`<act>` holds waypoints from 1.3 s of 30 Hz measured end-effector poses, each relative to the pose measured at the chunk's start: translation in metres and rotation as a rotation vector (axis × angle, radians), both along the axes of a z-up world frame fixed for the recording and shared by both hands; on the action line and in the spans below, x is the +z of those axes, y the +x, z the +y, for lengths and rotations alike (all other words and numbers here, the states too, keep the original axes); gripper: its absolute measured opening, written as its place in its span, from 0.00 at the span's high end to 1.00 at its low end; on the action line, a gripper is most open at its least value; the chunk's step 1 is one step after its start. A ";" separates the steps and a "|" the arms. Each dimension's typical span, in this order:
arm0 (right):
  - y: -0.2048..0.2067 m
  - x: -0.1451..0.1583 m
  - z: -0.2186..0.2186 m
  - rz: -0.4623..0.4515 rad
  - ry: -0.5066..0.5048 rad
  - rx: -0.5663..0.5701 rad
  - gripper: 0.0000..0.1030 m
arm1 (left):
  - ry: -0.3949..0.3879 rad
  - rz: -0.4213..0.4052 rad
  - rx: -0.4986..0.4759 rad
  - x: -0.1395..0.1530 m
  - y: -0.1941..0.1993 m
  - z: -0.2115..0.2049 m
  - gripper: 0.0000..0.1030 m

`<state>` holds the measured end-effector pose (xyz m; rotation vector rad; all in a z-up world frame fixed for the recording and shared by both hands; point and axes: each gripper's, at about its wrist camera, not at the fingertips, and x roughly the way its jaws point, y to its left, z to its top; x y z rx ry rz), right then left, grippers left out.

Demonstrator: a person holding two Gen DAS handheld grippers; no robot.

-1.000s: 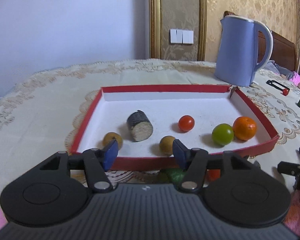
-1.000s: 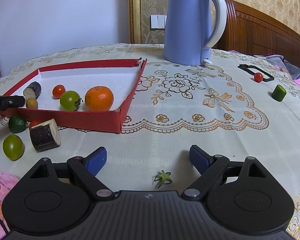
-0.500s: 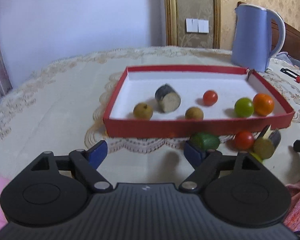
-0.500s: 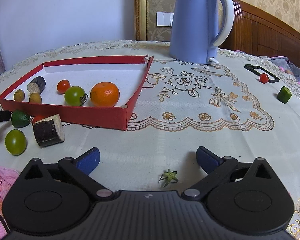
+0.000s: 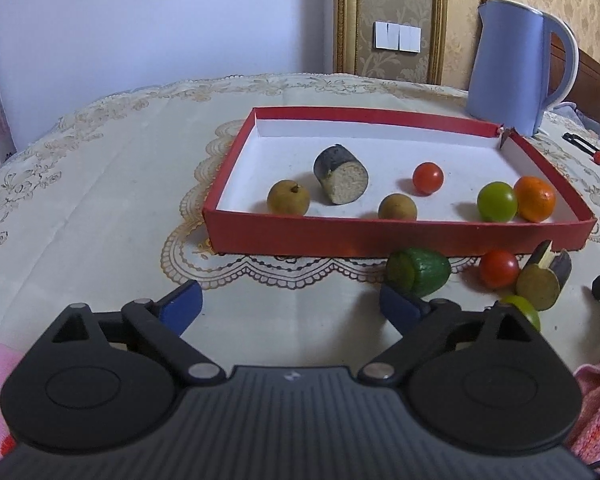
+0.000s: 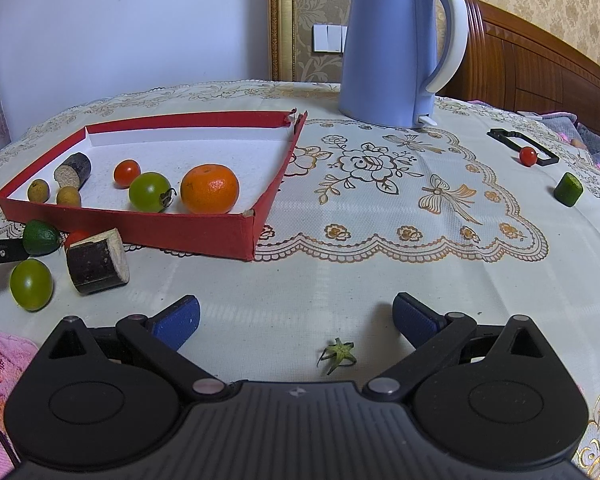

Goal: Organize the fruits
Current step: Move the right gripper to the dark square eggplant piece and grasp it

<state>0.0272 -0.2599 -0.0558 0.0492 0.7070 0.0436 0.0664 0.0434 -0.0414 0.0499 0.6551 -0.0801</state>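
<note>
A red tray [image 5: 380, 236] [image 6: 236, 236] holds two brown longans [image 5: 288, 198], a dark cane piece [image 5: 342, 174], a red tomato [image 5: 428, 178], a green tomato [image 5: 497, 202] and an orange [image 5: 535, 199] [image 6: 209, 188]. In front of the tray lie a green lime [image 5: 418, 272] [image 6: 41, 237], a red tomato [image 5: 499, 269], a second cane piece [image 5: 544, 280] [image 6: 97, 261] and a green tomato [image 6: 31, 283]. My left gripper [image 5: 290, 308] hovers near the lime, its jaws opening with nothing between them. My right gripper [image 6: 296, 318] stands open over bare cloth.
A blue kettle [image 5: 518, 68] [image 6: 396, 48] stands behind the tray. Far right lie a black frame [image 6: 522, 146], a small red tomato [image 6: 527, 156] and a green chunk [image 6: 568, 189]. A green stem [image 6: 338, 354] lies by the right gripper. Pink cloth [image 5: 596, 408] borders the near edge.
The left gripper has pulled back from over the tray's near wall and its jaws have spread wide. The right gripper's jaws widened a little; it stayed put.
</note>
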 end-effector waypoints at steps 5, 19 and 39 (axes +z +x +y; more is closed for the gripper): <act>-0.007 0.005 -0.007 -0.020 0.104 0.006 0.00 | 0.011 0.007 0.009 -0.001 0.002 -0.001 0.00; -0.028 0.032 0.037 -0.148 0.012 0.132 0.00 | -0.003 0.014 0.012 -0.001 0.003 0.001 0.00; 0.016 0.021 0.086 -0.025 0.020 0.283 0.59 | -0.009 0.016 0.012 -0.002 0.004 0.001 0.00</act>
